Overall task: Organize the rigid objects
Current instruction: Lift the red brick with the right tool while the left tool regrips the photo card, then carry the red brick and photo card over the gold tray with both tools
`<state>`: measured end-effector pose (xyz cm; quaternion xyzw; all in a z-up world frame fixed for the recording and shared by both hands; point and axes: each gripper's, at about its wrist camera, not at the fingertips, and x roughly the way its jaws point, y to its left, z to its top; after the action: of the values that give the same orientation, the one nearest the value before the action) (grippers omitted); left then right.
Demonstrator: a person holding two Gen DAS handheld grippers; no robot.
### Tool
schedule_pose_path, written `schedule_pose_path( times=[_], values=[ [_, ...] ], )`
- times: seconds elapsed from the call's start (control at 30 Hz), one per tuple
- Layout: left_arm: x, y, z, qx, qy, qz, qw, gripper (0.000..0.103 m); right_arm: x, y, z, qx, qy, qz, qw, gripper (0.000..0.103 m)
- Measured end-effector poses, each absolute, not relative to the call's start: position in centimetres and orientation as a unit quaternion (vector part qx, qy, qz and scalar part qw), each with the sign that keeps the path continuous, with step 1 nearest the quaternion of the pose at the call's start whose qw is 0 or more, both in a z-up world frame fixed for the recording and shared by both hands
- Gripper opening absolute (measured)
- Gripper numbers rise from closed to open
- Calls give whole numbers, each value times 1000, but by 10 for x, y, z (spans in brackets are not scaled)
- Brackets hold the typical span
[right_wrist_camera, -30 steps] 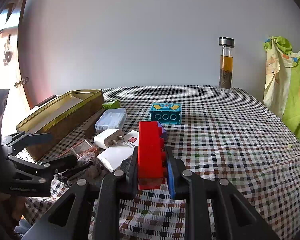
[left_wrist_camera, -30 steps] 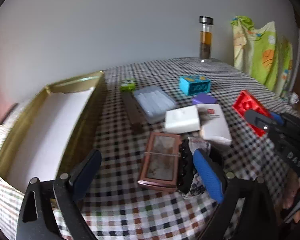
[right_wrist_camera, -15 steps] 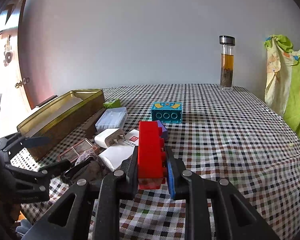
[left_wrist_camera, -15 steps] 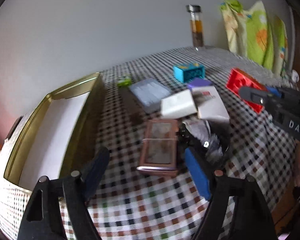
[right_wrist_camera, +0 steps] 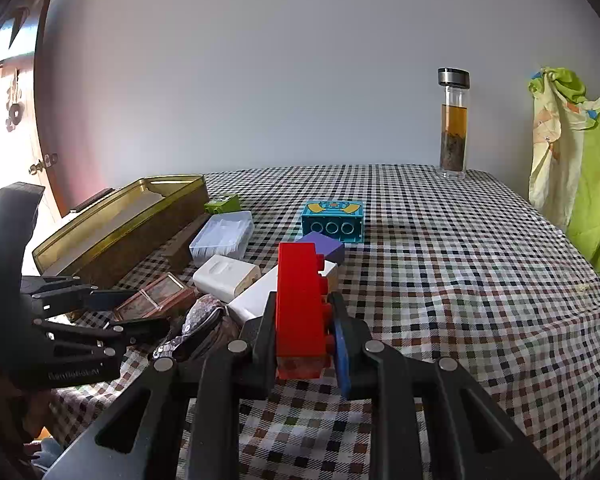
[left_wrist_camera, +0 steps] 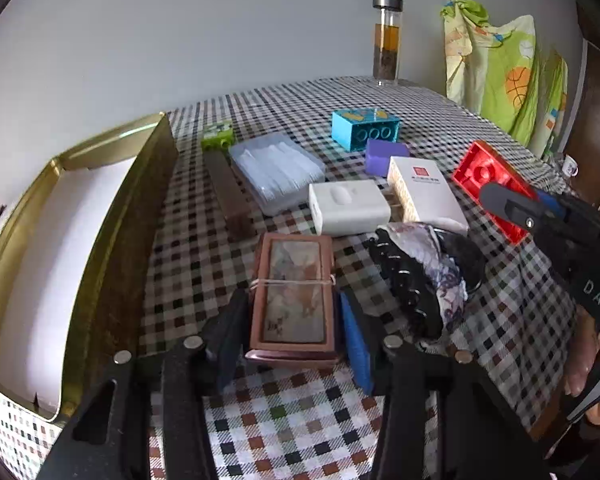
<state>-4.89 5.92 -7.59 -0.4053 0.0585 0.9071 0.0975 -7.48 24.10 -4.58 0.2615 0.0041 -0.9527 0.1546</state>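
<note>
The left gripper's jaws are closing around the copper case, one on each long side; the left jaw looks to touch it, while a narrow gap shows at the blue pad on the right. The right gripper is clamped on the red brick, held on edge above the checked cloth. Just right of the case lies a black clip with patterned fabric. Beyond it sit a white charger and a white box, touching. Left of the case stands the open gold tin. Farther back are a clear box, a purple block, a teal brick and a green brick. A bottle stands at the far edge.
</note>
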Motion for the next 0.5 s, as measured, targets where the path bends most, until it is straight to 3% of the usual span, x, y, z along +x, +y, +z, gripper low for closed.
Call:
schedule_pose_path(
  times=[0.5],
  values=[
    [-32,48,-51,-291,58,954,51,45,-59,241,-38,204,10,-968,148,25]
  ],
)
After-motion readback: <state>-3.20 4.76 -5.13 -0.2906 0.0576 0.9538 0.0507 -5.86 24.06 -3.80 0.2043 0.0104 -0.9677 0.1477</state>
